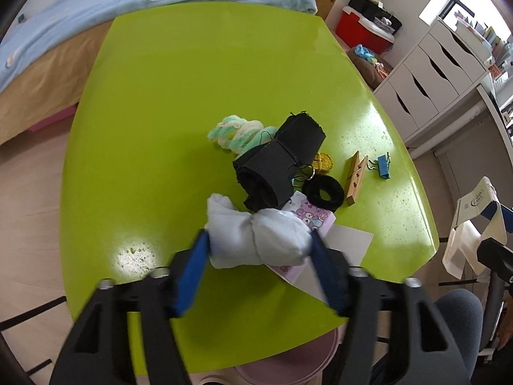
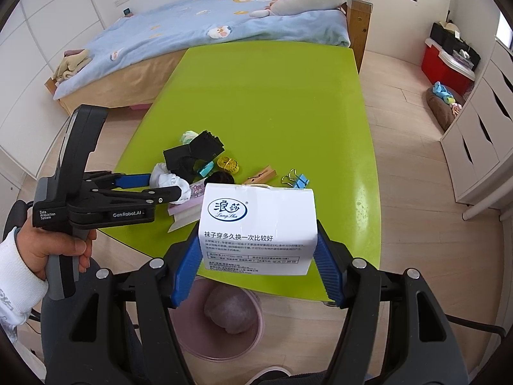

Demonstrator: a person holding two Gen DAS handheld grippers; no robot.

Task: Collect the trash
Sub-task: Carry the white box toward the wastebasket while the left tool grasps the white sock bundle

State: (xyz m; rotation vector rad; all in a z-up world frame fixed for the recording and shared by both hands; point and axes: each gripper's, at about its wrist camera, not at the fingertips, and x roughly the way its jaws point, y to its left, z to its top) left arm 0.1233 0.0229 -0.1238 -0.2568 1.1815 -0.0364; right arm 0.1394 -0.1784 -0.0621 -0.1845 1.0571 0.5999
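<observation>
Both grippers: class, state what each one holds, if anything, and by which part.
The left gripper clamps the white rolled sock across its two ends. The right gripper grips the white printed paper package by its side edges.

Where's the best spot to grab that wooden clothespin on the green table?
Grip the wooden clothespin across its narrow width near the middle, coming straight down from above. It lies flat on the table with long, parallel sides, and clear table on both flanks leaves room for the fingers.
</observation>
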